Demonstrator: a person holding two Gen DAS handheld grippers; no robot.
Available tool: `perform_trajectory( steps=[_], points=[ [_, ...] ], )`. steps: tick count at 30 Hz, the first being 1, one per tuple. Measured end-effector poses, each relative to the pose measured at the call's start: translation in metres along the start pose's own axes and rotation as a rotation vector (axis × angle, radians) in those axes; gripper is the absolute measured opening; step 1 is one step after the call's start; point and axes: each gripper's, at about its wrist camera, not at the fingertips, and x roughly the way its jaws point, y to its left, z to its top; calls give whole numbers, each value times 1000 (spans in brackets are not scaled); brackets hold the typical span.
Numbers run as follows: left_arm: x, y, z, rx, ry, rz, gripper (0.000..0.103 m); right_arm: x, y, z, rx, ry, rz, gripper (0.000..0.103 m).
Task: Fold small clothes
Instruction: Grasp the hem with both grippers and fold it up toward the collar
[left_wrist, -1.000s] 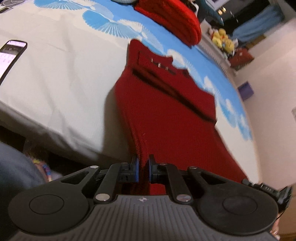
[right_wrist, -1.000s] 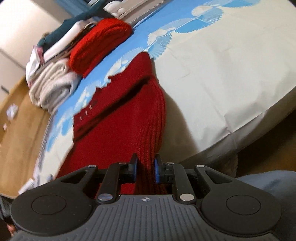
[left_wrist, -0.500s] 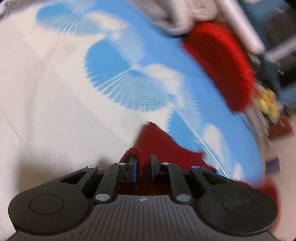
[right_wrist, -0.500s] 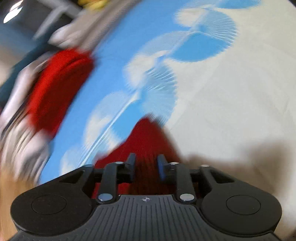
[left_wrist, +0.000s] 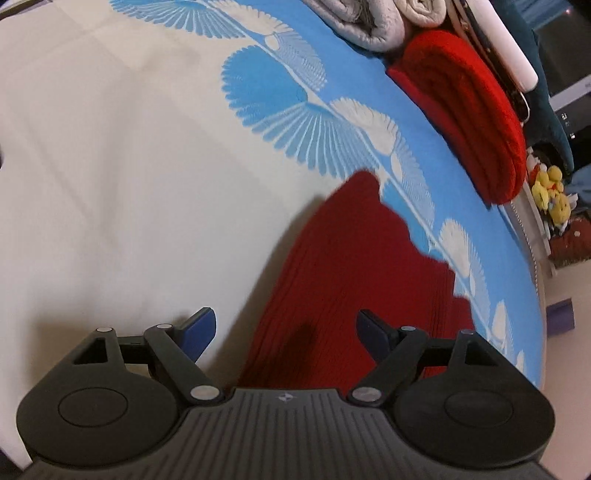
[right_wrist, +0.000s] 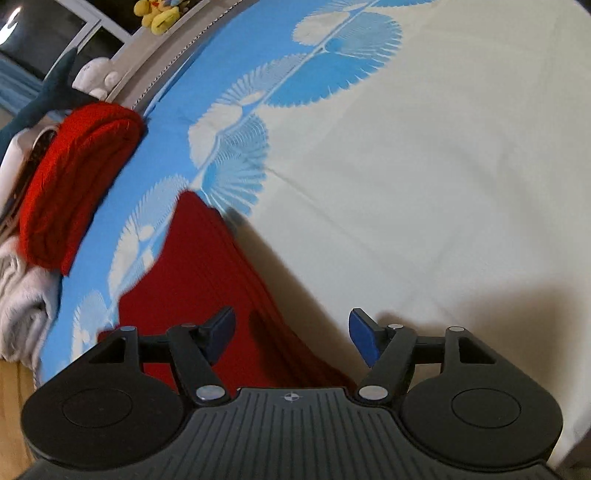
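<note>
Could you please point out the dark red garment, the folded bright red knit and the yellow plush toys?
Dark red garment (left_wrist: 354, 280), left wrist view, middle of its flat top layer.
Folded bright red knit (left_wrist: 469, 110), left wrist view, its upper face.
Yellow plush toys (left_wrist: 550, 192), left wrist view, the bodies.

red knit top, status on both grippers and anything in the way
Left gripper and right gripper open, jaws just opened, nothing pinched. Dark red knit top lies folded on the bedsheet. Folded red sweater stacked clear behind.

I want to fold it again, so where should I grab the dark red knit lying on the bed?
Probably the near folded edge of the dark red knit, one corner per tool, coming from the bed's near side. It lies flat and doubled, and both the left tool and the right tool, open, straddle its side edges.
</note>
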Motion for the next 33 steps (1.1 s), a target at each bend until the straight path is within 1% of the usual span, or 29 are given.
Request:
perform_trajectory(
  steps=[2, 3, 4, 5, 6, 7, 8, 9, 10, 11, 13, 14, 15, 16, 17, 18, 19, 20, 21, 23, 24, 26, 29, 30, 32, 33],
  points=[
    [5, 5, -13, 14, 16, 10, 87, 4, -2, -8, -6, 45, 15, 70],
    [9, 6, -18, 29, 28, 16, 87, 7, -2, -10, -18, 59, 30, 66],
    [14, 6, -21, 49, 33, 26, 85, 7, 1, -12, -50, 45, 23, 60],
    [16, 5, -22, 67, 20, 36, 67, 5, 6, -14, -106, 13, 8, 33],
    [18, 4, -23, 85, -2, 52, 31, 4, 10, -15, -159, 0, 14, 26],
    [19, 3, -23, 88, -10, 53, 14, 0, 12, -16, -168, -9, 22, 22],
    [18, 3, -22, 66, -19, 54, 13, -8, 13, -17, -160, -23, 51, 20],
    [19, 5, -21, 49, -26, 56, 13, -16, 14, -18, -168, -45, 77, 20],
    [18, 6, -21, 48, -26, 65, 13, -23, 13, -20, -170, -63, 75, 20],
    [18, 8, -21, 42, -25, 79, 13, -21, 9, -19, -151, -51, 65, 20],
    [25, 15, -17, -8, 9, 78, 14, -1, -5, -14, -98, 22, 11, 20],
    [26, 18, -15, -26, 21, 71, 15, 11, -12, -11, -76, 67, -6, 22],
    [27, 18, -13, -31, 31, 70, 17, 19, -15, -8, -67, 99, -2, 30],
    [27, 16, -10, -21, 42, 63, 18, 18, -16, -5, -66, 93, 4, 34],
    [29, 11, -6, 6, 56, 48, 19, 13, -14, -1, -76, 62, 3, 45],
    [28, 5, 0, 41, 74, 20, 29, 6, -7, 3, -108, -3, 3, 49],
    [25, -1, 7, 64, 83, -5, 36, 0, -1, 6, -138, -68, 3, 57],
    [21, -6, 14, 67, 65, -21, 54, -5, 7, 9, -170, -140, -1, 64],
    [16, -11, 22, 61, 19, -32, 71, -7, 19, 13, -209, -197, 9, 70],
    [15, -21, 36, 56, -57, -36, 88, 1, 36, 22, -239, -222, 51, 69],
    [21, -27, 43, 61, -73, -32, 89, 9, 47, 24, -248, -224, 63, 69],
    [39, -43, 58, 111, -61, -44, 89, 27, 66, 24, -270, -227, 59, 69],
    [63, -57, 70, 153, -28, -102, 89, 59, 87, 20, -327, -185, -2, 69],
    [73, -60, 72, 162, -20, -106, 89, 65, 92, 19, -340, -182, -23, 70],
    [85, -65, 71, 172, -31, -44, 87, 77, 100, 19, -365, -198, -40, 70],
    [90, -66, 72, 176, -42, -21, 82, 81, 101, 18, -373, -213, -43, 70]
  ],
)
